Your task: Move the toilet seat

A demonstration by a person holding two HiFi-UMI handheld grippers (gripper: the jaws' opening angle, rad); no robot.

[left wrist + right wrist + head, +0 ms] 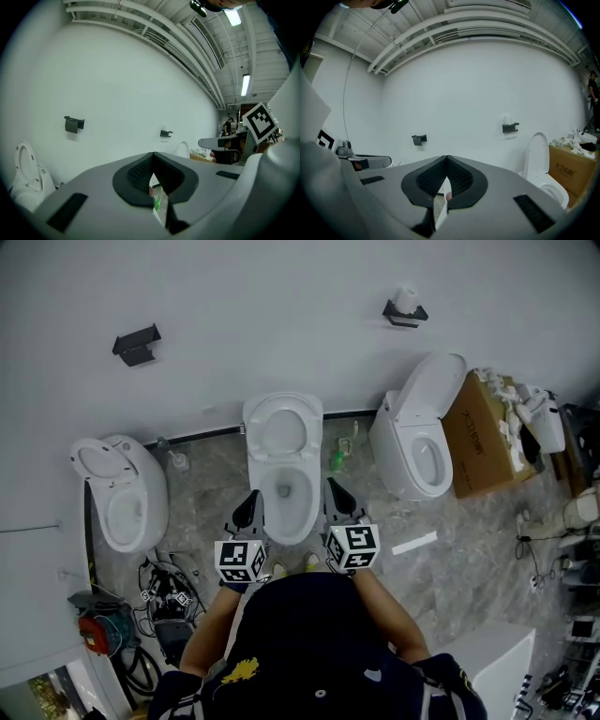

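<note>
White ceramic middle toilet (285, 495) at the wall: its white plastic seat (281, 427) appears raised against the wall; fits either just lifted or awaiting lowering; my left gripper (249, 508) and right gripper (338, 495) flank the bowl front, jaws closed, empty.

Left gripper (153, 161) sits lower centre, jaws closed together, nothing held. White wall behind, dark holder (73, 124) at left, toilet (26, 176) with raised lid lower left, marker cube (259, 121) at right.

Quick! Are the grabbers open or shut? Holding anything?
Left gripper: closed, holding nothing.
Right gripper: closed, holding nothing.
</note>
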